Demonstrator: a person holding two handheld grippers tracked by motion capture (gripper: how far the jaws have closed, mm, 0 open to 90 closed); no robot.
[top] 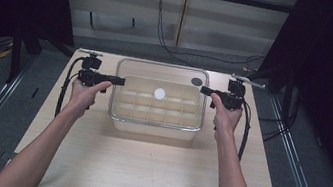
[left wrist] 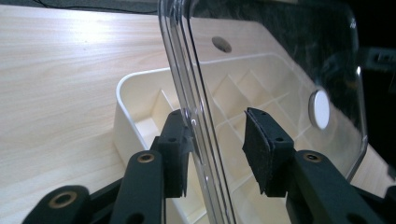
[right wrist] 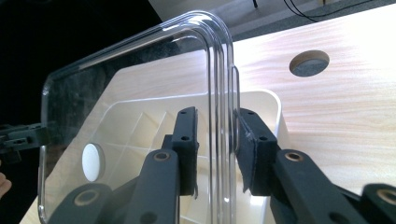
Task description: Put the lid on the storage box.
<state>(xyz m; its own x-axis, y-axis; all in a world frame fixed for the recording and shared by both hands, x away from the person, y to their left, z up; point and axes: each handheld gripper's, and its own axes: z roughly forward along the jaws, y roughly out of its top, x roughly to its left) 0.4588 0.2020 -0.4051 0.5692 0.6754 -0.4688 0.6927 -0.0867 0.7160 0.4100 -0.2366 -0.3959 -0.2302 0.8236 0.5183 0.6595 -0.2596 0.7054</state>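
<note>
A clear plastic lid (top: 163,71) with a white round plug (top: 160,93) lies level over a cream compartment box (top: 151,111) on the wooden table (top: 142,170). My left gripper (top: 121,81) is at the lid's left edge. In the left gripper view, the lid (left wrist: 280,56) passes between its jaws (left wrist: 217,123): one pad touches the rim, the other stands apart, so it is open. My right gripper (top: 203,90) is shut on the lid's right edge (right wrist: 224,93), its pads (right wrist: 217,121) close on both sides of the rim.
The box (left wrist: 126,107) has several empty compartments. A dark round hole (right wrist: 309,63) sits in the table behind the box's right corner. Cables trail from both grippers along the table's sides. Bare wood lies in front of the box.
</note>
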